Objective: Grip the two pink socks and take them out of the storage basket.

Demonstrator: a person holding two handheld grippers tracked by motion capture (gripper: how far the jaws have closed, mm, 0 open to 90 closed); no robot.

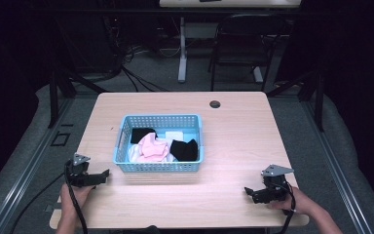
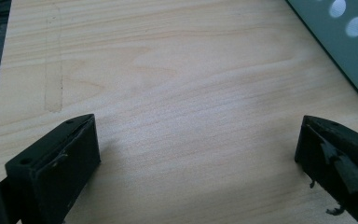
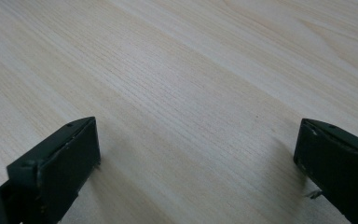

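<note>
text: none readable | labels: none | numbers: none

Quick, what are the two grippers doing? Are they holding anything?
Left gripper: open, holding nothing, jaws wide apart over the bare table.
Right gripper: open, holding nothing, jaws wide apart too.

In my left gripper view the basket (image 2: 349, 42) is cut off at two o'clock. From above, its clothes (image 1: 163, 145) are too small to identify, and my forearms run off at six.
</note>
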